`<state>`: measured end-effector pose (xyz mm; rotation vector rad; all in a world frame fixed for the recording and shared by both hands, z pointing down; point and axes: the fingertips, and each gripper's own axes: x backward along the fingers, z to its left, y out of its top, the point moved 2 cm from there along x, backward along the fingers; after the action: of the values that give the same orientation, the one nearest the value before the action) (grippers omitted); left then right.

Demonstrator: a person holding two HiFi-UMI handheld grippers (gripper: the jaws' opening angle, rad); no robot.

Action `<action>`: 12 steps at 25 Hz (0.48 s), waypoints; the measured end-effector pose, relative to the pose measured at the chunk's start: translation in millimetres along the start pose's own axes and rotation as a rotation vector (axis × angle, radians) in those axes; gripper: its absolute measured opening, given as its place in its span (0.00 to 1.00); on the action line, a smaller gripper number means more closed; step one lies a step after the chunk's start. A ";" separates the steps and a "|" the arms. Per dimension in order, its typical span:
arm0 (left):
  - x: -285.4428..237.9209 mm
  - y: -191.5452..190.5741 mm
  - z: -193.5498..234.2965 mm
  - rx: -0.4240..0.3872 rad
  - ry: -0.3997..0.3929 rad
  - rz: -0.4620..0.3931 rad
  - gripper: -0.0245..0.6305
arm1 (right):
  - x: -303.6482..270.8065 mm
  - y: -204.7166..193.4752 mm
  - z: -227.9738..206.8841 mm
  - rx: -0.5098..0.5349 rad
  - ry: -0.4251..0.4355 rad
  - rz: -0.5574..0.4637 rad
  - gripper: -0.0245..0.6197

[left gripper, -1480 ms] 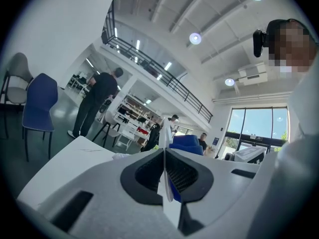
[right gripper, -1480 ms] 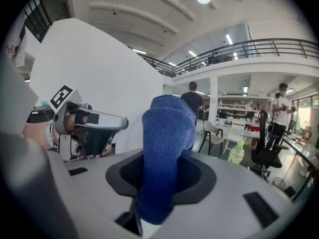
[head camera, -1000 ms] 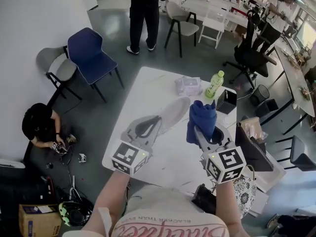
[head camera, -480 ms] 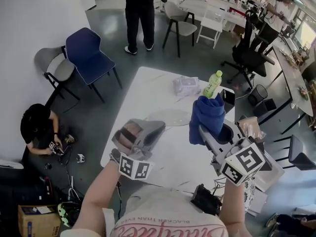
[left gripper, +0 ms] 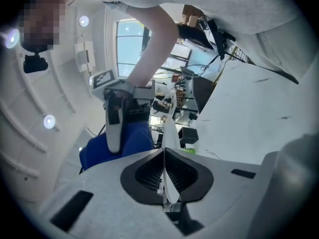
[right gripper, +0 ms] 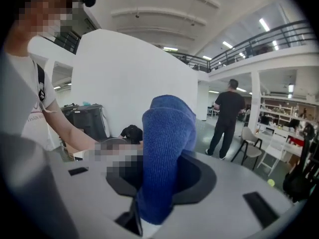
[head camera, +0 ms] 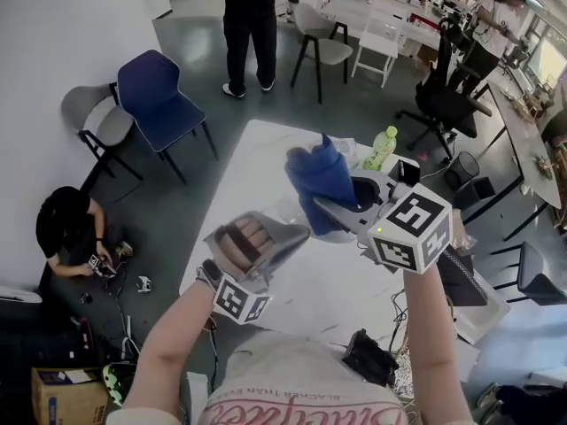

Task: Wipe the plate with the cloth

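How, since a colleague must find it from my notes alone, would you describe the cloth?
Find the white table mid-room; above it the right gripper is clamped on the cloth. It is a bunched blue towelling wad sticking up from the jaws, the only soft blue thing in sight; the blue chair is hard and stands on the floor.

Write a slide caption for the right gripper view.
Right gripper clamped on a blue cloth, held up before a white wall, a person in black standing beyond.

Plate [left gripper: 169, 183] showed edge-on only, face unseen. Cloth [head camera: 321, 177] hid the jaw tips of the right gripper [head camera: 335, 211]. Standing person [head camera: 250, 25] was cut off at the top edge.
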<state>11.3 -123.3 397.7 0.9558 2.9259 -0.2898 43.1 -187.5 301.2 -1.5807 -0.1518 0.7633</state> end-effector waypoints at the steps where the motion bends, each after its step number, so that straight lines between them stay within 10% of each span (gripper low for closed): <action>1: -2.3 3.9 -2.5 -0.014 -0.008 -0.005 0.05 | -6.8 -3.8 -2.6 -0.014 0.024 0.016 0.23; 12: 1.4 6.1 -9.2 -0.055 -0.041 -0.026 0.05 | -68.0 -35.1 -12.9 -0.092 0.062 0.126 0.23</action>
<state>13.9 -115.9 405.6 0.8940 2.8954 -0.2251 9.6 -227.1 359.0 -1.7119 -0.0428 0.8134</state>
